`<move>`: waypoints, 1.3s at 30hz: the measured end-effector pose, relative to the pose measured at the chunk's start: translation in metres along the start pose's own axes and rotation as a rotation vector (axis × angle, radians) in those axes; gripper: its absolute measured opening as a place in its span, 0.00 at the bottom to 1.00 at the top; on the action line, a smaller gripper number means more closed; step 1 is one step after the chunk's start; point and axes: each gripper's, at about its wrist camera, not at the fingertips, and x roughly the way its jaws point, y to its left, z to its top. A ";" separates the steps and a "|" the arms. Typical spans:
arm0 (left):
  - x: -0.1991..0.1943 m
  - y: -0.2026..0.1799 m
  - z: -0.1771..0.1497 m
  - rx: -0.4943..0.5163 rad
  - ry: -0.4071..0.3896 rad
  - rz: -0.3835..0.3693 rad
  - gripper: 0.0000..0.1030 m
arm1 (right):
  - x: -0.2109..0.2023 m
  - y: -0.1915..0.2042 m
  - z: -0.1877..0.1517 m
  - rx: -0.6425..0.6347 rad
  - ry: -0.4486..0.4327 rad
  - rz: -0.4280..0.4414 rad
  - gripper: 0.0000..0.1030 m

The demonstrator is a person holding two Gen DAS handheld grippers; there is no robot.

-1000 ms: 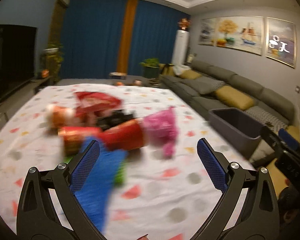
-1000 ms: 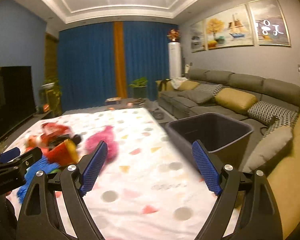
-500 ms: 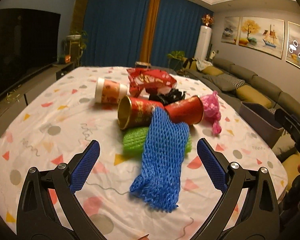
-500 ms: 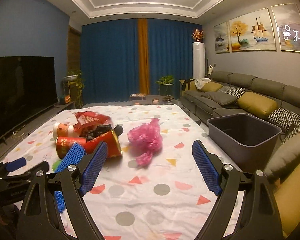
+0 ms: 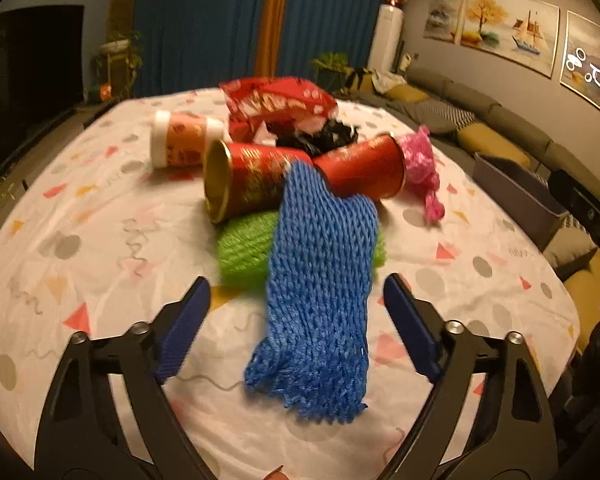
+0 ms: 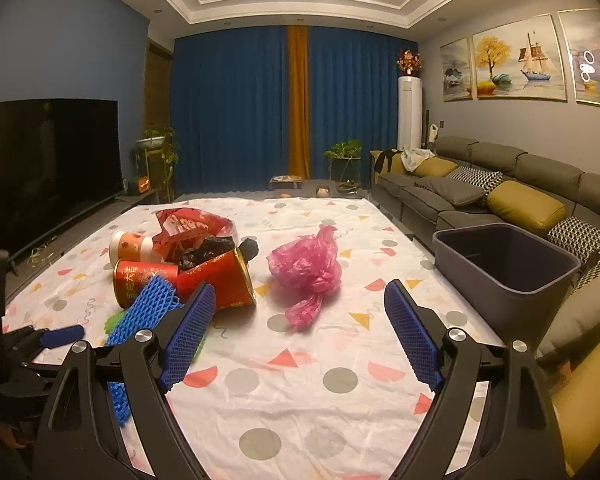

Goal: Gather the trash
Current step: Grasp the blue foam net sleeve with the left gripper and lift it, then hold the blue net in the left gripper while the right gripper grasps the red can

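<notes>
A pile of trash lies on the patterned tablecloth (image 5: pixel 100 248): a blue foam net (image 5: pixel 320 292), a green foam net (image 5: pixel 244 246), two red cans (image 5: pixel 252 184), a paper cup (image 5: pixel 180 142), a red wrapper (image 5: pixel 276 100), a black bag (image 5: pixel 320 138) and a pink plastic bag (image 6: pixel 308 268). My left gripper (image 5: pixel 296 332) is open, its fingers on either side of the blue net's near end. My right gripper (image 6: pixel 300 340) is open and empty, facing the pink bag. A grey bin (image 6: pixel 504 264) stands at the table's right edge.
A grey sofa (image 6: pixel 500 192) with cushions runs along the right wall. A television (image 6: pixel 48 160) stands at the left. Blue curtains (image 6: pixel 240 112) and plants are at the back. The left gripper shows in the right wrist view (image 6: pixel 60 336).
My left gripper has swung left and moved in closer to the blue net, which now sits between its fingers. My right gripper has turned left from the bin toward the pink bag.
</notes>
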 end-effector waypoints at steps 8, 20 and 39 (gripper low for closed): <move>0.021 0.005 -0.005 -0.021 0.108 -0.052 0.45 | 0.013 0.003 -0.003 -0.003 0.028 0.023 0.81; 0.007 0.005 -0.001 -0.040 0.048 -0.113 0.04 | 0.032 0.008 -0.005 -0.011 0.078 0.059 0.81; -0.063 0.015 0.032 -0.065 -0.189 -0.120 0.04 | 0.112 0.034 0.009 -0.039 0.213 0.174 0.70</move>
